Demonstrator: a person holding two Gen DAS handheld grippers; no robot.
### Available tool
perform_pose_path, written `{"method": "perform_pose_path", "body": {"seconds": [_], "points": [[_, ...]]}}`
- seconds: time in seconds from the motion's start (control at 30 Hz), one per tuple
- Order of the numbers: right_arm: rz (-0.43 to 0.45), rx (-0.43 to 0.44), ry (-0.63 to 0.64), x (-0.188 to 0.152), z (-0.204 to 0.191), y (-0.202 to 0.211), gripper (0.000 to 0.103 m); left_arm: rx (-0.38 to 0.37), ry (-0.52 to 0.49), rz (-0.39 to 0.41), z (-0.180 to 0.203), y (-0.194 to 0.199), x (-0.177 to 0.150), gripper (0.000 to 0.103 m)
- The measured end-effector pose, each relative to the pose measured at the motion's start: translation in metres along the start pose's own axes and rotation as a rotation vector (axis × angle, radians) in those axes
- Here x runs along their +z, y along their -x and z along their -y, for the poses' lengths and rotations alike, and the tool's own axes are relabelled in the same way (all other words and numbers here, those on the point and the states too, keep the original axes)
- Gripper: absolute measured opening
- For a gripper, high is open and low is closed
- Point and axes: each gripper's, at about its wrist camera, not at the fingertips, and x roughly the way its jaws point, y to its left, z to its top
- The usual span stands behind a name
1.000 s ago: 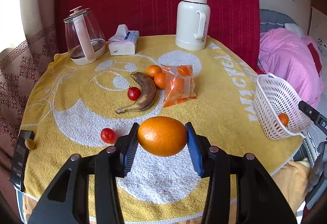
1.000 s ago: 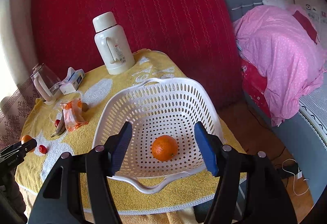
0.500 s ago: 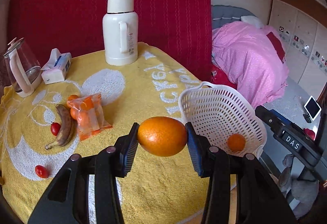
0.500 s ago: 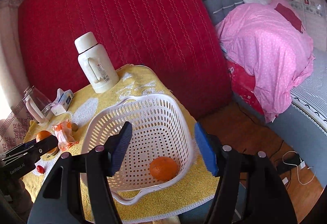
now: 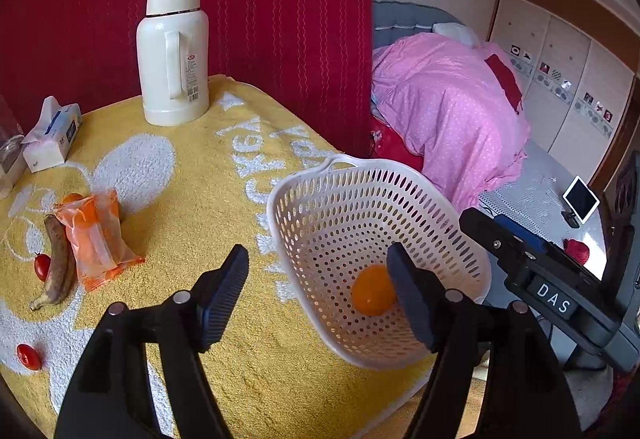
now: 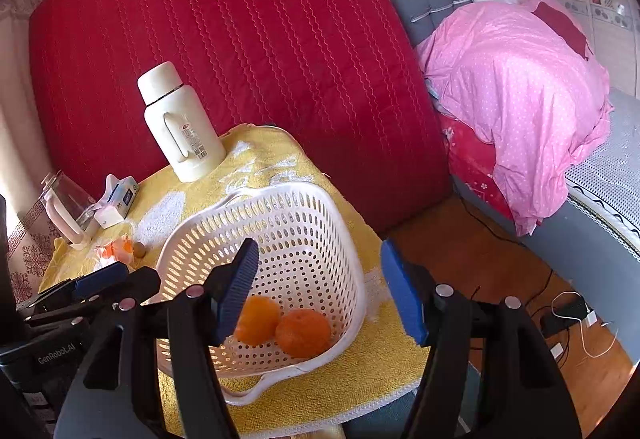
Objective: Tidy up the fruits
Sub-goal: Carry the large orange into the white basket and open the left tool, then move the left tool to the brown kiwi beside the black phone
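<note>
Left tongs (image 5: 318,289): wide, nothing held.
Right tongs (image 6: 320,287): wide, nothing held.
Banana (image 5: 58,269): left of the left tongs, judged soft; to be taken mid-body.

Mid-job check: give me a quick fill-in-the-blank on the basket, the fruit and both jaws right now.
1. The white basket holds ___ oranges.
2. The left gripper has its jaws ___ and empty.
3. The banana lies on the ___ towel, outside the basket.
4. The right gripper holds ___.

Missing words: two; open; yellow; nothing

both wrist views look down close over the white basket (image 5: 340,175), the left from table-side.
</note>
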Motion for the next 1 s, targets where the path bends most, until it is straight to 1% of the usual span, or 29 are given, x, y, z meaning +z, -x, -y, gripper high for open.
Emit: {"method": "perform_pose_path", "body": {"seconds": [0.17,0.3,0.4,0.7,1.0], "points": [[-0.003,0.002,0.003,-0.002,-0.003,-0.001,0.065,0.035,0.036,-0.004,-0.013,0.001,-0.003,0.073],[-0.003,0.006,0.004,-0.003,-0.005,0.001,0.065,0.056,0.058,-0.012,-0.022,0.002,-0.006,0.082],[-0.003,0.011,0.009,-0.004,-0.008,0.002,0.065,0.068,0.062,-0.011,-0.024,0.003,-0.008,0.084],[-0.006,0.029,0.024,-0.007,-0.018,0.004,0.065,0.132,0.058,0.004,-0.034,0.012,-0.017,0.084],[-0.013,0.058,0.043,-0.013,-0.033,0.007,0.065,0.177,0.106,0.007,-0.053,0.025,-0.026,0.084]]}}
